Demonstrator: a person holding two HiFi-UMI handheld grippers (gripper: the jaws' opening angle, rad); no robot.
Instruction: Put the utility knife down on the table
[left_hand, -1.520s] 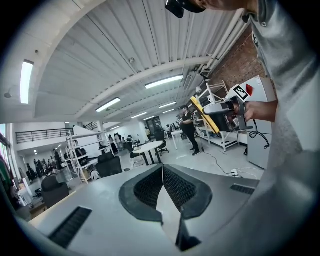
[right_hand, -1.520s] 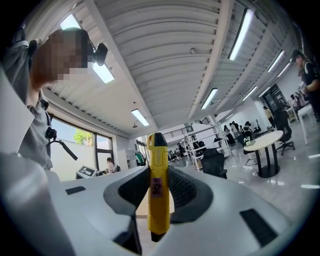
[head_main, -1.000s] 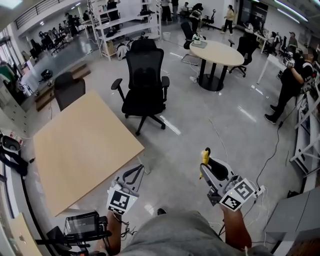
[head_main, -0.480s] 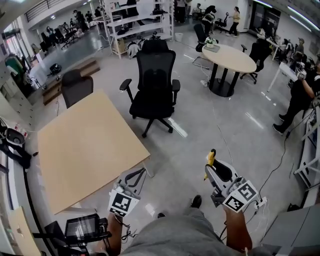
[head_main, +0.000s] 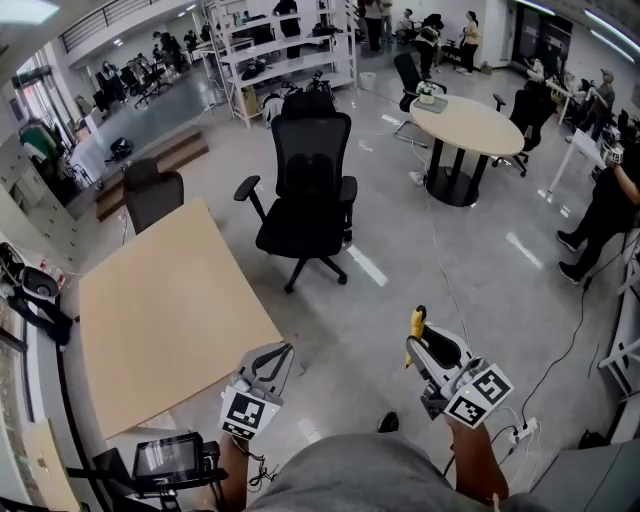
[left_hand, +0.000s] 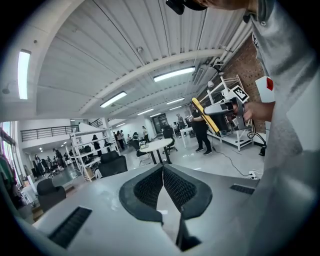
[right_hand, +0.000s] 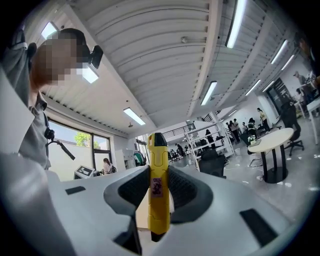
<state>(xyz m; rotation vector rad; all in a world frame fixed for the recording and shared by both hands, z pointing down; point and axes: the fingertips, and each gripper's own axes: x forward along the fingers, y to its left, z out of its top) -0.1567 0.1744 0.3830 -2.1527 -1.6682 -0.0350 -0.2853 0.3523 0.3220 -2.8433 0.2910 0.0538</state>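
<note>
Head view: right gripper (head_main: 416, 343) clamped on yellow utility knife (head_main: 415, 322), held above grey floor (head_main: 400, 270), well apart from wooden table (head_main: 170, 310) at left. Knife's long axis in line with jaws, black-tipped end pointing forward, away from person, slightly tilted. Right gripper view: knife body upright between both pads, black end topmost, lower end sunk in jaw throat. Left gripper (head_main: 277, 356) low beside table's near edge; left gripper view: jaws closed tip to tip, nothing between. Black office chair (head_main: 305, 190) beyond table.
</note>
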